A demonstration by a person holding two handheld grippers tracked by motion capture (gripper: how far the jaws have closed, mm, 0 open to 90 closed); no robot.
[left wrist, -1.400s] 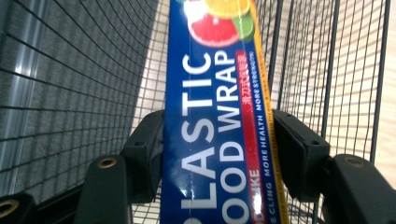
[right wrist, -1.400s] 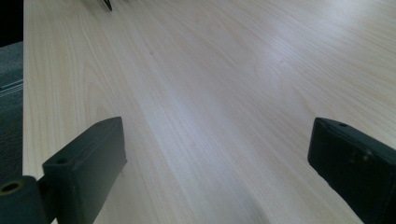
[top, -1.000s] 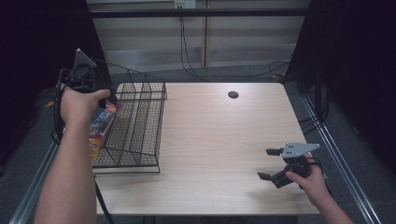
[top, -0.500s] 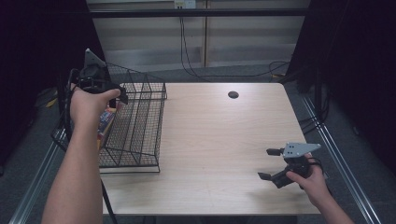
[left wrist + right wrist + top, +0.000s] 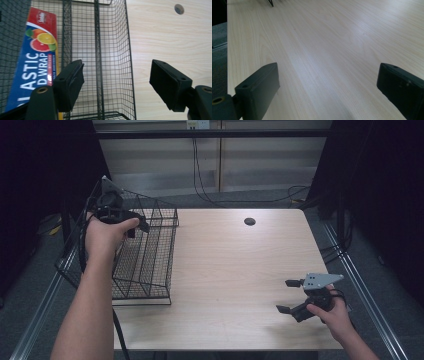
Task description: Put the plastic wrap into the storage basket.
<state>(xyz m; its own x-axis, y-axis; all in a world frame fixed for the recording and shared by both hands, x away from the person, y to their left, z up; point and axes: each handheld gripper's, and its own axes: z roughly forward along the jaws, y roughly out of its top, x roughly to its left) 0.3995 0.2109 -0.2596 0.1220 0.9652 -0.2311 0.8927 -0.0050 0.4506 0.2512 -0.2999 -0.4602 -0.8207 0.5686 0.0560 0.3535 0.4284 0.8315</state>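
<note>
The wrap box [image 5: 32, 62], judged light, stiff and crushable, is seen leaning inside the basket [image 5: 150, 265] against its left wall, best gripped across its narrow faces, while both the left gripper [image 5: 131, 224] and right gripper [image 5: 289, 296] are held with fingers apart, empty.

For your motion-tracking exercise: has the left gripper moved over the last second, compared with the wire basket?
Yes. The left gripper has moved toward the table's far side, along the wire basket, and now sits above the basket's far end.
</note>
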